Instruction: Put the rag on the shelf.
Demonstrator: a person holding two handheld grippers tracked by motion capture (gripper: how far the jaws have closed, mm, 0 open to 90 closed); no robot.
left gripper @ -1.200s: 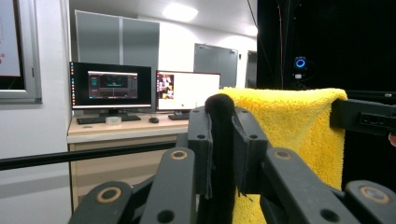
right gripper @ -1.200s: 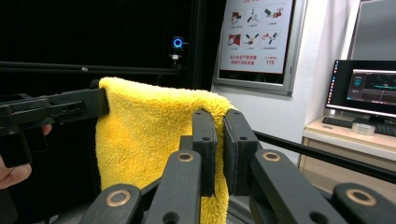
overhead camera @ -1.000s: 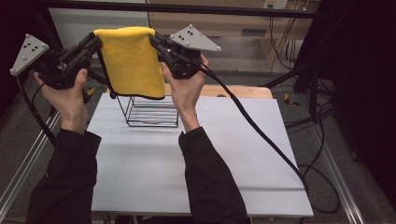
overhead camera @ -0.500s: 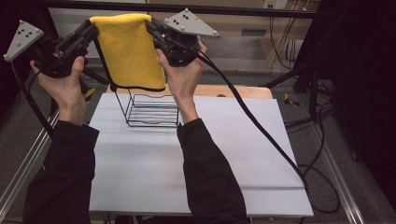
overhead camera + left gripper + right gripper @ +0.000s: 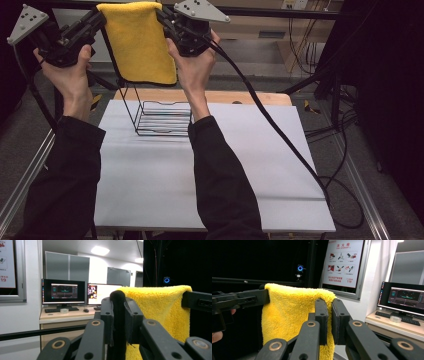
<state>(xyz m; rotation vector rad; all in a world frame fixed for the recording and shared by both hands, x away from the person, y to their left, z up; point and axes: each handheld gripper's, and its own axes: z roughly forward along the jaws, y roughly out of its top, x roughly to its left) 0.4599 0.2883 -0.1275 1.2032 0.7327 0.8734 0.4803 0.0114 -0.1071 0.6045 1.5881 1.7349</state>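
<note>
We held both forearms up over the white desk, black sleeves rising from its near edge. Farther back on the desk a black wire rack stood between our arms, just in front of a wooden board along the far side. Above the rack we held a yellow towel in the air, hanging down from its top edge, well clear of the rack. Our left hand-held gripper had its jaws closed on the towel's upper left corner; from its own view the pads pressed together on yellow pile. Our right hand-held gripper pinched the upper right corner likewise, its jaws closed on the cloth. Beyond the towel stood monitors on another bench.
</note>
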